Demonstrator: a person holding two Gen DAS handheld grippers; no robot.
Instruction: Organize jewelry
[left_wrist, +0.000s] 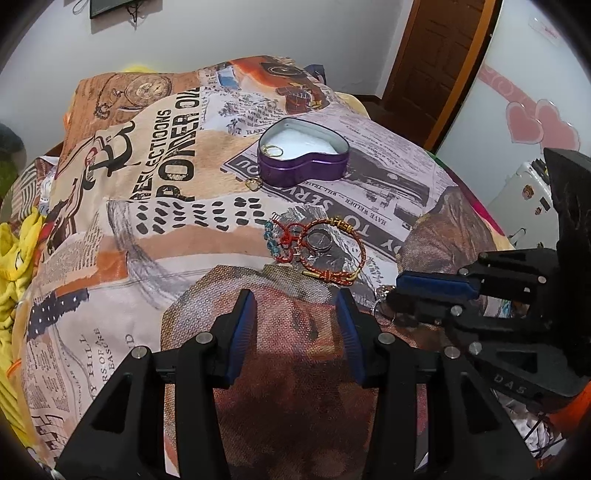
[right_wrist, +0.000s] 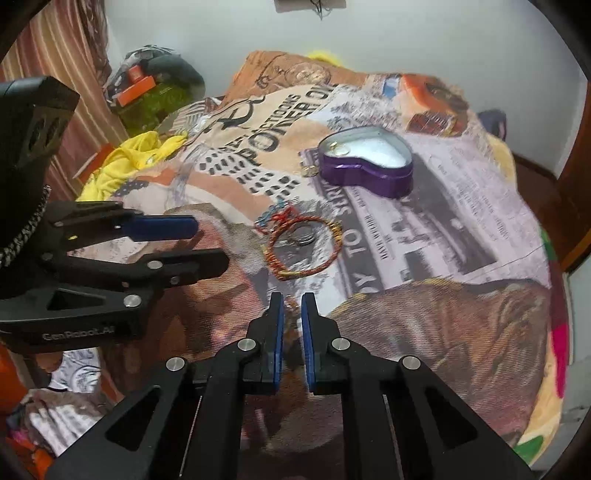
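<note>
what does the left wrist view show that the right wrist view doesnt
Only the left wrist view: the wooden door, pink heart shapes on the wall, and the left gripper seen from behind, open over bare blanket.

Only the right wrist view: a striped curtain, a cluttered pile with orange boxes, and the right gripper seen from behind, shut on a small ring-like piece.

Both: the printed blanket, purple heart tin with a ring inside, a gold ring beside it, and the red bracelet.
</note>
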